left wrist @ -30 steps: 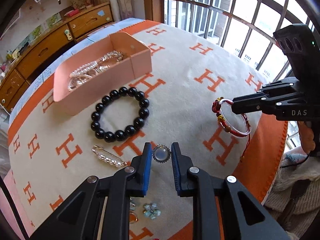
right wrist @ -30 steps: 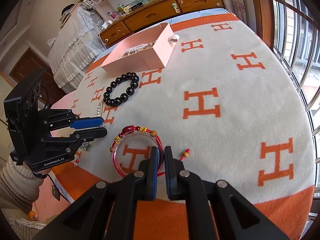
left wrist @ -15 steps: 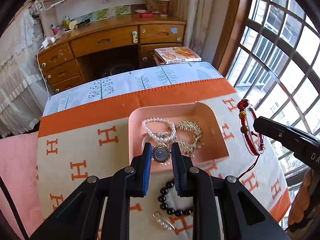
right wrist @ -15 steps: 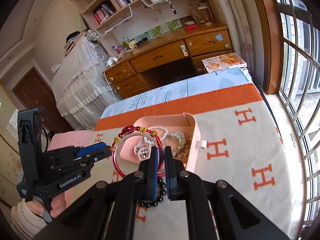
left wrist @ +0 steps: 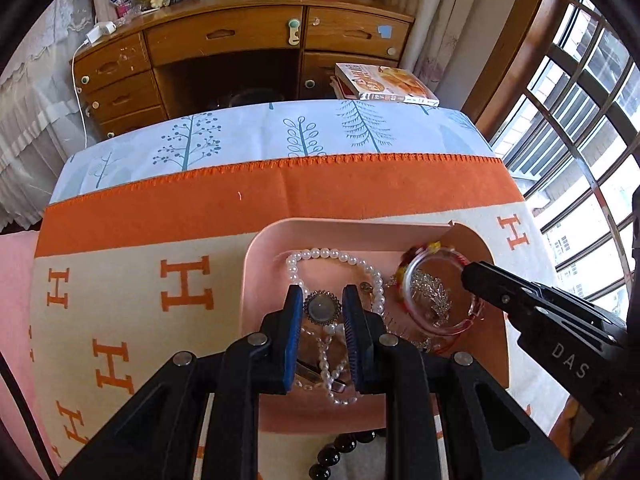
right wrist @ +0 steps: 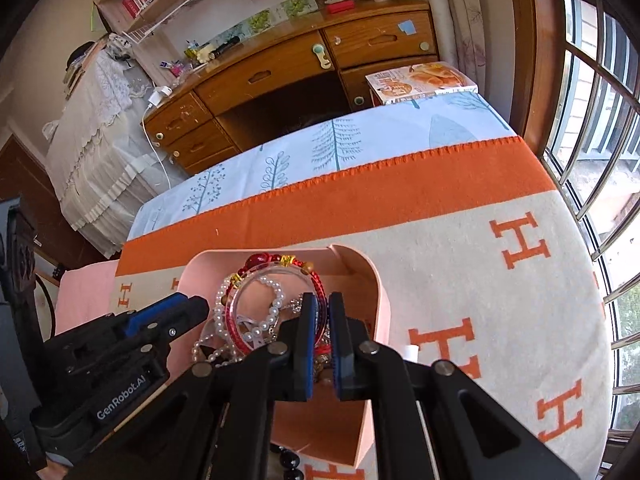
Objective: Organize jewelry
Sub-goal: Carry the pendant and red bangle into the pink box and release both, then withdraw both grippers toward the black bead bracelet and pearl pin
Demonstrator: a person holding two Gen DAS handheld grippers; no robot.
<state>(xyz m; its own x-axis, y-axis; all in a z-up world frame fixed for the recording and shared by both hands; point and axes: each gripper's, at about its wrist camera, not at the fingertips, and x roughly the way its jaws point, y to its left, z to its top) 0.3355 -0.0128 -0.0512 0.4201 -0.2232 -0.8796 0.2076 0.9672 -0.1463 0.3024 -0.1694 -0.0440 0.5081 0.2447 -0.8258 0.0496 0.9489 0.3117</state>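
Note:
My left gripper (left wrist: 322,308) is shut on a round silver brooch (left wrist: 322,307) with a pale stone and holds it over the pink tray (left wrist: 256,256). My right gripper (right wrist: 322,312) is shut on the red beaded bangle (right wrist: 276,272) and holds it over the same tray's right side; the bangle also shows in the left wrist view (left wrist: 424,256). A white pearl necklace (left wrist: 332,256) and a silver leaf piece (left wrist: 434,298) lie in the tray. A black bead bracelet (left wrist: 340,450) lies just in front of the tray.
The tray sits on a cream and orange H-pattern blanket (left wrist: 180,288) over a tree-print sheet (left wrist: 256,136). A wooden desk (left wrist: 240,40) and a book (left wrist: 384,84) stand beyond. A barred window (left wrist: 580,120) is on the right.
Both grippers have carried their pieces from above the blanket forward and down over the pink tray. The brooch and the bangle now hang just above the jewelry in it.

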